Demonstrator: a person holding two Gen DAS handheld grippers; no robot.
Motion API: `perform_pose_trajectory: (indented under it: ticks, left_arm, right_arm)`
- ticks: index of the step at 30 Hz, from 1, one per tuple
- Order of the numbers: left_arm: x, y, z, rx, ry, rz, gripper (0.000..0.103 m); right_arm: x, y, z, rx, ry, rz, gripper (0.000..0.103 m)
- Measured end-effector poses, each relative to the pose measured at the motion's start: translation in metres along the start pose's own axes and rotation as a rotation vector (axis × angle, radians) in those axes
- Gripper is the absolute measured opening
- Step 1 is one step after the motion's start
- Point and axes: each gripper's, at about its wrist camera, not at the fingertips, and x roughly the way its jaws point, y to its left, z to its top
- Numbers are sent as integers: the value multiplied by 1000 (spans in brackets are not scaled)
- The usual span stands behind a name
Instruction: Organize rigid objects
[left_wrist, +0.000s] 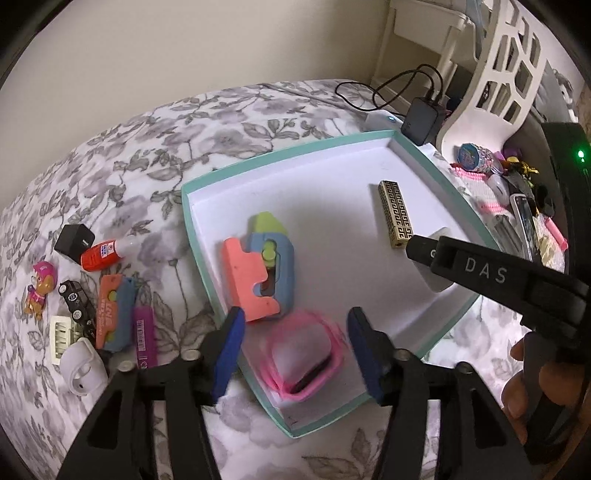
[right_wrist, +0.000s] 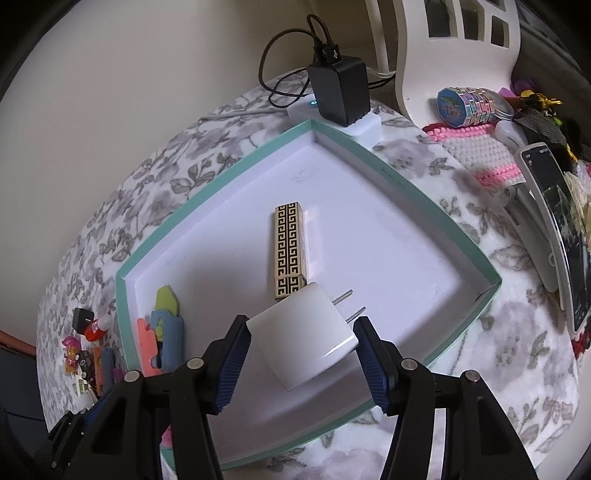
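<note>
Right gripper (right_wrist: 301, 350) clamped on white charger (right_wrist: 306, 338) above teal tray (right_wrist: 406, 184), prongs visible only from right wrist. Left gripper (left_wrist: 295, 343) spread wide over pink item (left_wrist: 303, 362), seen solely from left wrist.

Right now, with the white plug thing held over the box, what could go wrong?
1. The white square wall charger sits cornerwise between the right gripper's jaws, so it might twist or slip out.
2. It hangs just beside the gold-and-black patterned bar in the teal-rimmed white box; setting it down there could knock the bar.
3. The left gripper, jaws open, hovers over the pink-rimmed case near the box's edge and could bump it.
</note>
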Motion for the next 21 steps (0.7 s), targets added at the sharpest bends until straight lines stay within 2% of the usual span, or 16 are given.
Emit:
perform_pose_trajectory:
  ticks: [9, 15, 16, 18, 20, 21]
  left_arm:
    - [-6, 17, 5, -86, -18, 12, 63]
    - [-7, 43, 6, -200, -15, 44, 67]
    - [-7, 47, 5, -217, -15, 48, 69]
    - [-7, 55, 5, -253, -16, 57, 79]
    - [-8, 64, 4, -289, -25, 73, 87]
    - [-9, 68, 3, -302, -30, 82, 87]
  right_arm:
    - [6, 6, -2, -43, 32, -7, 61]
    - [14, 12, -5, -94, 59, -28, 61]
    - [14, 12, -6, -102, 59, -33, 61]
    - [15, 13, -6, -115, 55, -47, 61]
    - [13, 15, -5, -126, 39, -58, 66]
    - [12, 16, -4, -133, 30, -61, 73]
